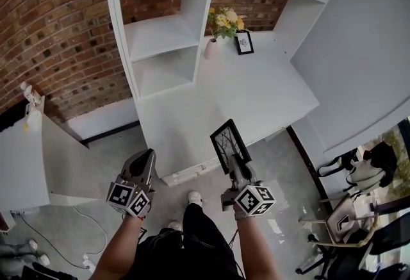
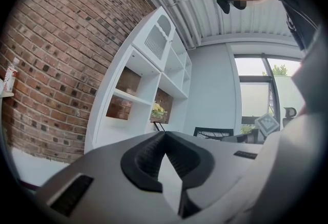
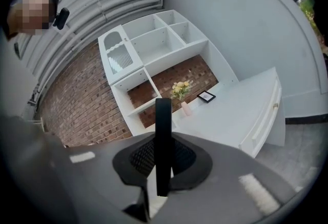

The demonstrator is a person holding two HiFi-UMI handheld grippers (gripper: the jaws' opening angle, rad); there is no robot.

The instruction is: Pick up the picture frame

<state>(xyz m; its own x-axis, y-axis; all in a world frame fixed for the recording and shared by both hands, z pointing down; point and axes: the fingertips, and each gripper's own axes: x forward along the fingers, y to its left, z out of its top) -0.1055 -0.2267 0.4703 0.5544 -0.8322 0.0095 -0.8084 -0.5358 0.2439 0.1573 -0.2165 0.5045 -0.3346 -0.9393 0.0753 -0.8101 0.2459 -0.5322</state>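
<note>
A black picture frame [image 1: 227,144] with a branch drawing hangs in the air in front of the white desk [image 1: 256,99], tilted, with my right gripper [image 1: 236,166] shut on its lower edge. In the right gripper view the picture frame [image 3: 163,115] stands edge-on between the pads. My left gripper [image 1: 146,162] hovers to the left of it at about the same height, apart from the frame; in the left gripper view the left gripper [image 2: 164,138] has its tips meeting with nothing between them. The picture frame [image 2: 212,132] also shows there, off to the right.
A second small black frame [image 1: 244,42] and a vase of yellow flowers [image 1: 221,24] stand at the back of the desk by the brick wall. A white shelf unit [image 1: 160,41] rises on the left. Chairs [image 1: 349,214] stand at the right, a white cabinet [image 1: 25,163] at the left.
</note>
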